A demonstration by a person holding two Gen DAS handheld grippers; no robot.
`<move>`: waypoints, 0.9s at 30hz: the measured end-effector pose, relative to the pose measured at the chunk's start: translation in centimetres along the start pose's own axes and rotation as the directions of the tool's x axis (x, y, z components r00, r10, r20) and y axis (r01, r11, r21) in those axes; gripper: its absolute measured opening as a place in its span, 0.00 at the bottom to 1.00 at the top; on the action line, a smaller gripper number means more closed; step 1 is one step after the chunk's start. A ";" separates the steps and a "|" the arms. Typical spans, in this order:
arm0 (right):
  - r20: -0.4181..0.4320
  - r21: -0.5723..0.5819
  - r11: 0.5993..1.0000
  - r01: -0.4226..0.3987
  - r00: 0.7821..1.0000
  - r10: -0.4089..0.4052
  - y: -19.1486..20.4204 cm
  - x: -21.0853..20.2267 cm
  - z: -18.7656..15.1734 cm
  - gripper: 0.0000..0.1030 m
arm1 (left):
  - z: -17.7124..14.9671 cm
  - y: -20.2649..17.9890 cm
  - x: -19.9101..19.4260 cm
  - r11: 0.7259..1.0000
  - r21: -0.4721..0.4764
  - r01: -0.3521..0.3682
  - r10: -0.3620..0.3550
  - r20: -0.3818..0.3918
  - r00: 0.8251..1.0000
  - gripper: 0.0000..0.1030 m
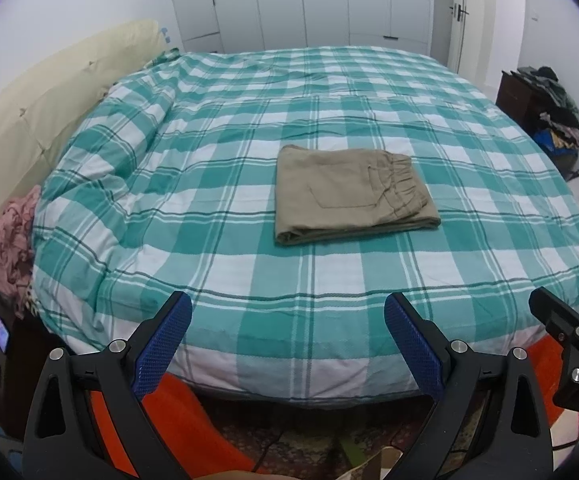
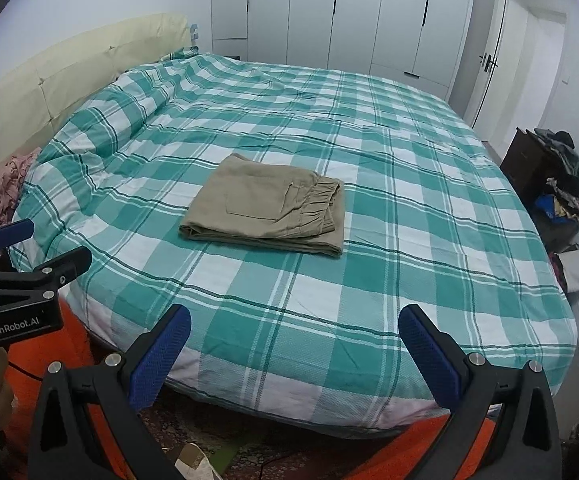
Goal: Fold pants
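pants: khaki pants (image 1: 353,194) lie folded into a flat rectangle near the middle of the bed (image 1: 249,280); elastic waistband on the right, a back pocket facing up. i see them well apart from both tools.
left gripper: my left gripper (image 1: 287,346) hangs off the near edge of the bed, jaws wide, nothing between the blue pads (image 1: 161,348).
right gripper: my right gripper (image 2: 294,356) sits just as far back, jaws wide and empty; in the left view only its tip shows at the right border, cut off.
bed cover: green and white check, rumpled along the left side.
left side: cream headboard (image 1: 49,108); a pink bundle (image 1: 11,248) below it, partly hidden by the cover, i cannot tell what it is.
far: white wardrobe doors (image 2: 349,12), tops cut off.
right: dark pile of clothes (image 2: 561,188) on a dark stand, too jumbled to sort out.
floor: orange fabric (image 1: 193,420) under the near bed edge, mostly blocked by the gripper frames.
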State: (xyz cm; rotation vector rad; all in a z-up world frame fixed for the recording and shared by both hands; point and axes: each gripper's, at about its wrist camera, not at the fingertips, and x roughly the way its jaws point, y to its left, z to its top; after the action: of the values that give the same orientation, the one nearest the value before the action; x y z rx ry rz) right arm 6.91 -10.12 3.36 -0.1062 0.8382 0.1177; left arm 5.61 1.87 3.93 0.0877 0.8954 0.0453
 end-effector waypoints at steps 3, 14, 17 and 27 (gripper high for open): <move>0.000 -0.002 1.000 0.003 1.000 -0.003 0.1 0.1 0.0 0.99 | 0.0 0.1 0.2 1.000 0.006 -0.007 0.007 -0.003 1.000 0.95; 0.002 -0.001 1.000 0.003 1.000 -0.003 0.0 0.2 0.0 0.99 | -0.2 0.3 0.8 1.000 0.007 -0.011 0.011 -0.019 1.000 0.95; 0.006 0.004 1.000 0.004 1.000 -0.004 -0.1 0.3 -0.1 1.00 | -0.3 0.3 0.9 1.000 0.011 -0.013 0.014 -0.022 1.000 0.95; 0.011 0.003 1.000 0.017 1.000 -0.017 0.1 0.3 -0.2 1.00 | -0.4 0.0 0.9 1.000 0.019 -0.012 0.013 -0.020 1.000 0.95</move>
State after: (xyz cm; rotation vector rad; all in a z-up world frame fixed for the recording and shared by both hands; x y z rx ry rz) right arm 6.97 -10.08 2.98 -0.1098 0.8263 0.1013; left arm 5.86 1.98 2.95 0.1111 0.9158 0.0493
